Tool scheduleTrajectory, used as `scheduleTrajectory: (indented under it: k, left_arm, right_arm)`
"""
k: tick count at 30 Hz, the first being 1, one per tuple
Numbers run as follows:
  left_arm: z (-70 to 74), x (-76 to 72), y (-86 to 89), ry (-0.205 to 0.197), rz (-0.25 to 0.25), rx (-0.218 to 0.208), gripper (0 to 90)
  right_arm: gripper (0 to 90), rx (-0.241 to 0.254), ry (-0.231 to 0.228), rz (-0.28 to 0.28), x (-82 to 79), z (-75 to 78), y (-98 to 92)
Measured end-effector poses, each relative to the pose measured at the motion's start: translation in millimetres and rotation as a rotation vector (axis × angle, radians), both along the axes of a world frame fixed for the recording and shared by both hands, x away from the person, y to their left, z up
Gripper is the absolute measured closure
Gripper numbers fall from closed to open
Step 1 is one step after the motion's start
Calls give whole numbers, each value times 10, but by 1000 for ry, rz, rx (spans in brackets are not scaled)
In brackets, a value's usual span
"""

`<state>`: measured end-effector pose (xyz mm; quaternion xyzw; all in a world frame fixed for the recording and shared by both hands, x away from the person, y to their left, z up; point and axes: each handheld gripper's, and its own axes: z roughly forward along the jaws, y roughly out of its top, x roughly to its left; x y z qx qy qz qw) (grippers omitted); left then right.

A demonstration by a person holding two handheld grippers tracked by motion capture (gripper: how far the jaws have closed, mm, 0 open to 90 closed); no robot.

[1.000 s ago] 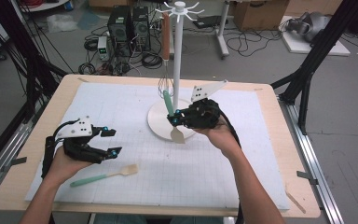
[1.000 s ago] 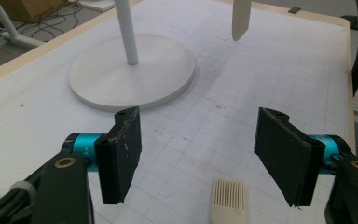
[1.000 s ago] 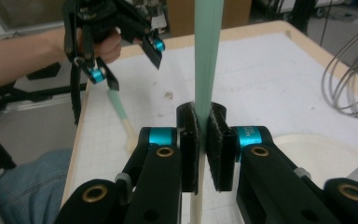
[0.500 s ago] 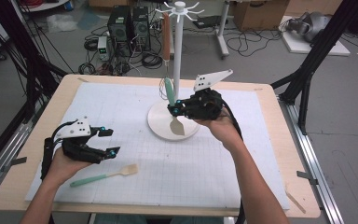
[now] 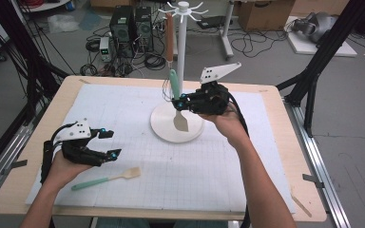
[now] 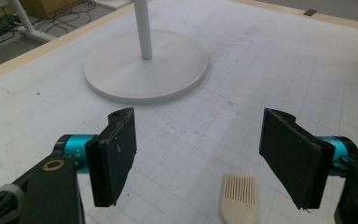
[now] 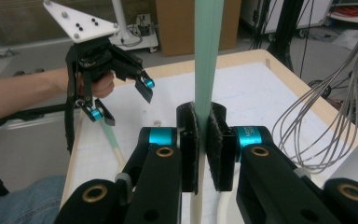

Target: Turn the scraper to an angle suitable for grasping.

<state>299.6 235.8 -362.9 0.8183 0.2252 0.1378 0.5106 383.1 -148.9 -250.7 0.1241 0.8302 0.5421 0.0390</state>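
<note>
Lifted since the earlier frames, the spatula (image 5: 178, 102) now hangs above the stand's base (image 5: 164, 130) in the right gripper (image 5: 179, 103), its pale blade clear of the disc and its green handle pointing up beside the pole (image 5: 182, 52). The right gripper view shows the pads clamped tight on that green handle (image 7: 208, 60), with the wires of a whisk (image 7: 328, 126) just to one side. In the high view the whisk hangs from a brown handle (image 5: 169, 35) on the stand's top hooks.

The left gripper (image 5: 105, 143) hovers low near the table's front left. Its jaws have just been opening and stand wide with nothing between them. Just beside it, flat on the mat, lies a second spatula (image 5: 105, 178) with a green handle; its ridged pale blade (image 6: 238, 201) shows below the jaws in the left gripper view.

A white gridded mat (image 5: 218, 180) covers most of the wooden table (image 5: 309, 190). Metal rails run along both sides of the table. Behind it the grey floor holds computer towers (image 5: 132, 26), tangled cables (image 5: 261, 42) and cardboard boxes, and black frame struts (image 5: 323, 57) slant down at the right.
</note>
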Motion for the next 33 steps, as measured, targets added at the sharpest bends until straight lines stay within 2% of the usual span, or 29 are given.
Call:
scheduleTrajectory:
  k: [8, 17, 21, 33]
  left_arm:
    - [16, -9, 14, -8, 4, -5, 273]
    - [21, -17, 8, -9, 4, -22, 272]
    - [19, -18, 13, -18, 5, -9, 272]
    - [7, -14, 1, -15, 6, -15, 273]
  right_arm:
    - [845, 0, 2, -6, 35, 34, -13]
    - [845, 5, -13, -18, 64, 145, -24]
    - [845, 12, -15, -28, 94, 192, -29]
    - [845, 15, -25, -42, 172, 278, -5]
